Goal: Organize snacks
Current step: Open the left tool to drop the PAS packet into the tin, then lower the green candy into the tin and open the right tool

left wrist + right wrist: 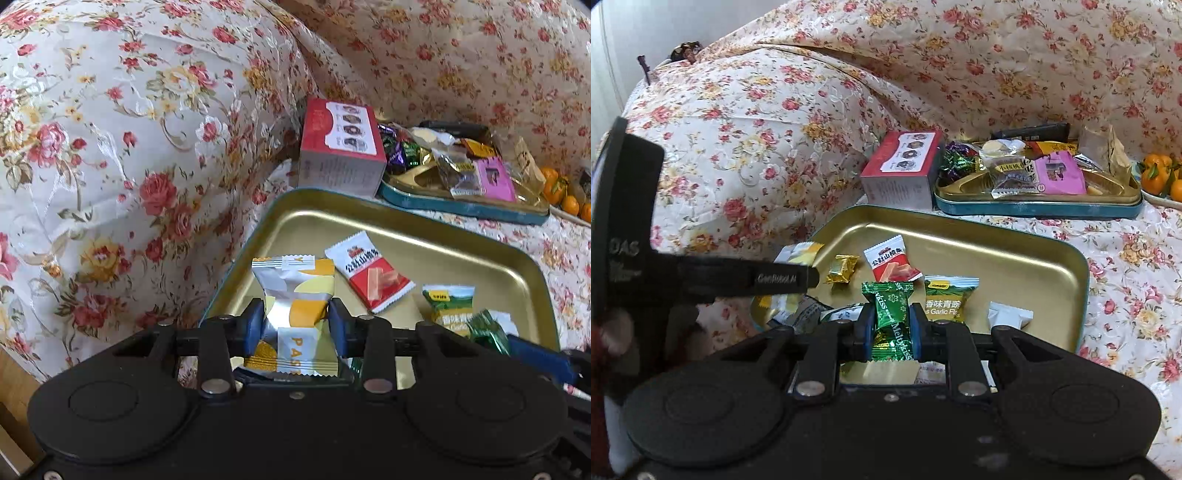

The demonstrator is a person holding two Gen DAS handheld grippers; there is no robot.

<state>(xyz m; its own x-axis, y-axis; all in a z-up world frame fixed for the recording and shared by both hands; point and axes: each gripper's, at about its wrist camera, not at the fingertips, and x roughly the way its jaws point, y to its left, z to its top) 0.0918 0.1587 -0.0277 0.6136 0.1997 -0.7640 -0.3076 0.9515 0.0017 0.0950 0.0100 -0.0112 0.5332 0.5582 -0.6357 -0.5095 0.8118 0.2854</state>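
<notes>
My left gripper (295, 319) is shut on a silver, yellow and orange pastry packet (295, 280), held over the near left corner of a shallow gold tray (424, 240). In that tray lie a red and white packet (369, 282) and a green pea packet (448, 304). My right gripper (890, 326) is shut on a green Meltykiss candy (890, 306), held upright over the same tray's (1015, 254) near edge. A small gold candy (843, 268), the red and white packet (892, 264), the green pea packet (947, 301) and a white packet (1010, 314) lie in it.
A second blue-rimmed tin (1041, 208) piled with several wrapped snacks sits behind, with a red box (901, 170) on its left and oranges (1160, 175) on its right. Flowered cloth covers the surface and a bulky mound (129, 147) at the left.
</notes>
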